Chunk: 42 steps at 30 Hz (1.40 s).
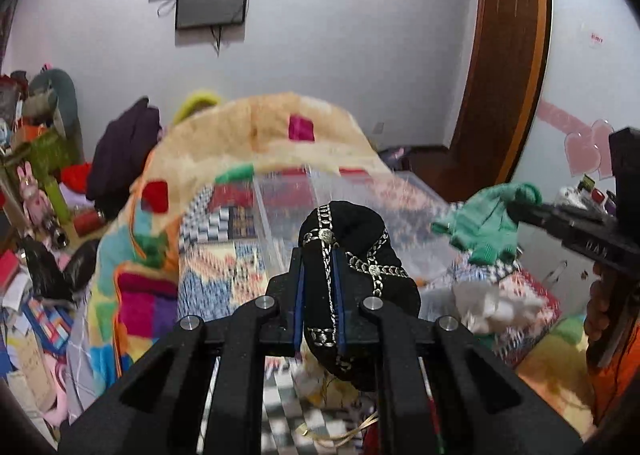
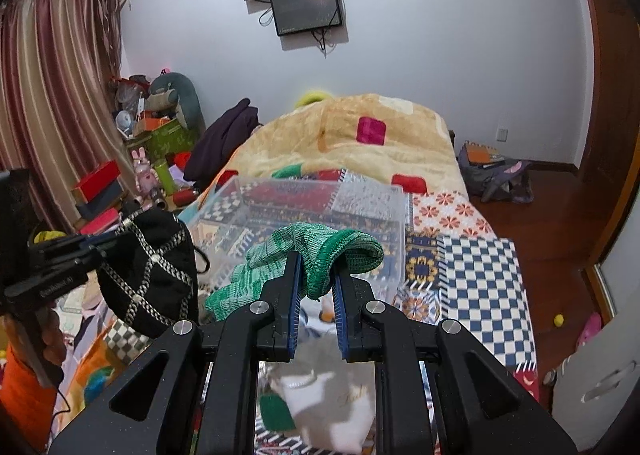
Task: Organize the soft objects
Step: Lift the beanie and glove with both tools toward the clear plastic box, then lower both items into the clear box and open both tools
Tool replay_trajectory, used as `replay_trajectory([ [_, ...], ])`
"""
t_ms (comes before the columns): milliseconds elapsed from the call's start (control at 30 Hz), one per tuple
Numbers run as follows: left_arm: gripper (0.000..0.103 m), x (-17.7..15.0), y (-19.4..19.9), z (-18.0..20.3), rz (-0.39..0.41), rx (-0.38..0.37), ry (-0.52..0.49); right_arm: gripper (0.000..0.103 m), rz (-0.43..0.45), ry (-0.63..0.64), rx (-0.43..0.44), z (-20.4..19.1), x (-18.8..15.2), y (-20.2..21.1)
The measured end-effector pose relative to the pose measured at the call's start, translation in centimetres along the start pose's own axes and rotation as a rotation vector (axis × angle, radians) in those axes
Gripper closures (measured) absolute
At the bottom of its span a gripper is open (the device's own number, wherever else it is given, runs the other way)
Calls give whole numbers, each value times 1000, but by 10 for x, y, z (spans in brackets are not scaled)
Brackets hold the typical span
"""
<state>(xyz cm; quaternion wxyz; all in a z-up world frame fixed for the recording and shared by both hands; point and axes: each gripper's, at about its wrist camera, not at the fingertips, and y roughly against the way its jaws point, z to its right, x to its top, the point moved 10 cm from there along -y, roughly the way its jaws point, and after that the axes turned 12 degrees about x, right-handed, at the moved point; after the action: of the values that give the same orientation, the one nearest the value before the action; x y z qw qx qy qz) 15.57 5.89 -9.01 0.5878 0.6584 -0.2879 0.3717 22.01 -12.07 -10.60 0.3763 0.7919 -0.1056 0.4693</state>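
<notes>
Clamped between the left gripper's [image 1: 320,287] blue pads, a black hat with silver chain trim [image 1: 352,251] hangs lifted above the bed. Beside it, the right gripper [image 2: 316,295] pinches a green knitted glove [image 2: 304,259] by its cuff, both apparently carried toward the clear plastic bin [image 2: 320,199] just ahead for sorting.

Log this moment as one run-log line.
left hand-held gripper: shut on black pouch | right hand-held gripper: shut on green glove | both above clear bin
</notes>
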Motion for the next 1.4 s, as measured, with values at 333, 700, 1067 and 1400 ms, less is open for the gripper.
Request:
replay_trajectory([
  [333, 92, 46, -17, -4, 102, 24, 52, 90, 27, 20, -30, 14, 32, -18],
  [700, 92, 39, -89, 7, -5, 11, 47, 89, -95, 18, -31, 36, 24, -75],
  [1067, 84, -2, -143, 21, -197, 35, -35, 88, -264, 49, -29, 40, -7, -109],
  [1400, 40, 13, -105, 24, -125, 39, -57, 40, -231, 56, -48, 38, 1, -89],
])
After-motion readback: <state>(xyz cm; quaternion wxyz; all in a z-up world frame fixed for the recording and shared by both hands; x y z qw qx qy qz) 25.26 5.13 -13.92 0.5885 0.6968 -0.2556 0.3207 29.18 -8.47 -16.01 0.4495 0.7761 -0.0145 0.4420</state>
